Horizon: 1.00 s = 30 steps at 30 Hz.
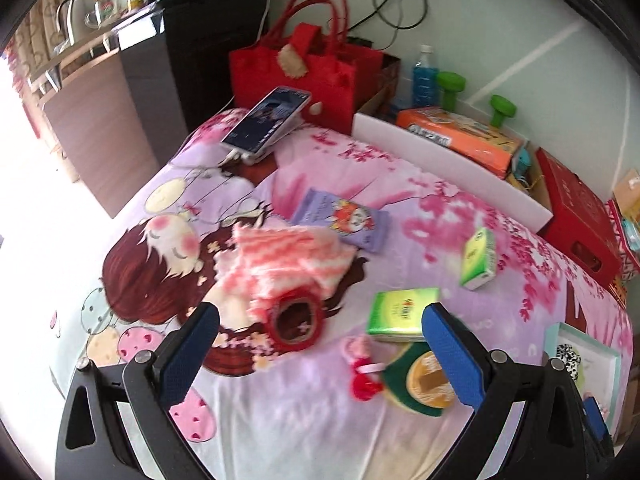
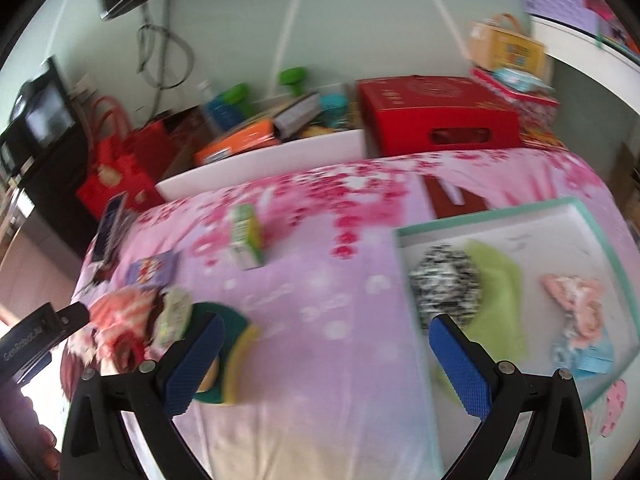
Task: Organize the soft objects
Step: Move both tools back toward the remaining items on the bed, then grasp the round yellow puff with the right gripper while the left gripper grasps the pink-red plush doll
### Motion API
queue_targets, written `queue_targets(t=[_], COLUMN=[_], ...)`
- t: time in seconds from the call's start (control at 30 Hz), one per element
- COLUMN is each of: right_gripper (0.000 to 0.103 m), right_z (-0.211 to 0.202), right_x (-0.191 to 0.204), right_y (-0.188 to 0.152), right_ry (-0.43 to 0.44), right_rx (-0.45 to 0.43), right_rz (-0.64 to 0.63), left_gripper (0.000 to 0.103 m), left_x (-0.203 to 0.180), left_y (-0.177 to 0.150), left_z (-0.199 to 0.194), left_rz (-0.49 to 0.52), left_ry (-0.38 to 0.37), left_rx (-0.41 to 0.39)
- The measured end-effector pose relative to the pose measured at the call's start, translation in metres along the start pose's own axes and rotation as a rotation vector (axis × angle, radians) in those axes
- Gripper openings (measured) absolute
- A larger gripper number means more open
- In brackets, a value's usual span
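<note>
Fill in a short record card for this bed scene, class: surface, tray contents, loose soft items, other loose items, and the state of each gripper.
surface: bed sheet with a pink and lilac cartoon print
tray: teal-rimmed tray holding a black-and-white item, a green cloth and a pink fabric piece
loose soft items: pink-and-white striped knit, red knitted ring
other loose items: two green tissue packs, phone
left gripper: open, empty
right gripper: open, empty

Sock (image 2: pixel 446 280) and cloth (image 2: pixel 498 292), seemingly in tray (image 2: pixel 612 264)
</note>
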State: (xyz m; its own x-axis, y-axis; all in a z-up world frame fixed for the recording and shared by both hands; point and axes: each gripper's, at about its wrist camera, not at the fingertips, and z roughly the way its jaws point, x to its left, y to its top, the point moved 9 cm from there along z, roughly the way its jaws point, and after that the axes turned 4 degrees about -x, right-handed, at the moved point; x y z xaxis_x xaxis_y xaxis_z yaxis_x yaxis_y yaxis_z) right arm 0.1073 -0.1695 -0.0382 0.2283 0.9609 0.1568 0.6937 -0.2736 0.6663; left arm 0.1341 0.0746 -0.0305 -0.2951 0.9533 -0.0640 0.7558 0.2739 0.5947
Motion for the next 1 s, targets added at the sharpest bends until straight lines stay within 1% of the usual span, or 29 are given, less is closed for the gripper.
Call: queue_targets(t=[0.13, 0.23, 0.33, 0.43, 0.5, 0.57, 0.63, 0.73, 0.83, 0.9, 1.0], right_gripper=[0.103, 0.103, 0.103, 0.103, 0.103, 0.103, 0.103, 0.103, 0.103, 0.103, 0.103], right_z=[0.008, 0.014, 0.021, 0.028, 0.033, 0.036, 0.038, 0.039, 0.042, 0.045, 0.052], right_x=[0.030, 0.047, 0.059, 0.070, 0.078, 0.084, 0.088, 0.094, 0.098, 0.099, 0.100], right_y=[-0.009, -0.016, -0.024, -0.033, -0.039, -0.045, -0.050, -0.054, -0.058, -0.061, -0.065], right_ry=[0.041, 0.072, 0.092, 0.104, 0.121, 0.130, 0.124, 0.131, 0.148, 0.152, 0.141], right_rx=[0.025, 0.045, 0.067, 0.086, 0.099, 0.111, 0.113, 0.110, 0.119, 0.129, 0.139], right_rz=[-0.060, -0.086, -0.114, -0.148, -0.176, -0.199, -0.224, -0.258, -0.270, -0.273, -0.298], left_gripper=[0.101, 0.101, 0.101, 0.101, 0.101, 0.101, 0.101, 0.101, 0.101, 0.101, 0.101], left_x=[0.020, 0.035, 0.046, 0.050, 0.051, 0.048, 0.041, 0.030, 0.025, 0.024, 0.027], left_y=[-0.004, -0.006, -0.009, -0.014, -0.016, -0.018, -0.022, -0.032, -0.041, -0.046, -0.051], left_z=[0.010, 0.013, 0.017, 0.024, 0.028, 0.030, 0.034, 0.043, 0.052, 0.057, 0.064], left_rz=[-0.028, -0.053, -0.101, -0.132, -0.151, -0.167, -0.144, -0.116, -0.106, -0.104, -0.136], left_ry=[0.022, 0.041, 0.015, -0.001, -0.012, -0.040, -0.056, -0.079, -0.081, -0.072, -0.073], left_rx=[0.030, 0.029, 0.034, 0.061, 0.071, 0.074, 0.086, 0.138, 0.194, 0.215, 0.246])
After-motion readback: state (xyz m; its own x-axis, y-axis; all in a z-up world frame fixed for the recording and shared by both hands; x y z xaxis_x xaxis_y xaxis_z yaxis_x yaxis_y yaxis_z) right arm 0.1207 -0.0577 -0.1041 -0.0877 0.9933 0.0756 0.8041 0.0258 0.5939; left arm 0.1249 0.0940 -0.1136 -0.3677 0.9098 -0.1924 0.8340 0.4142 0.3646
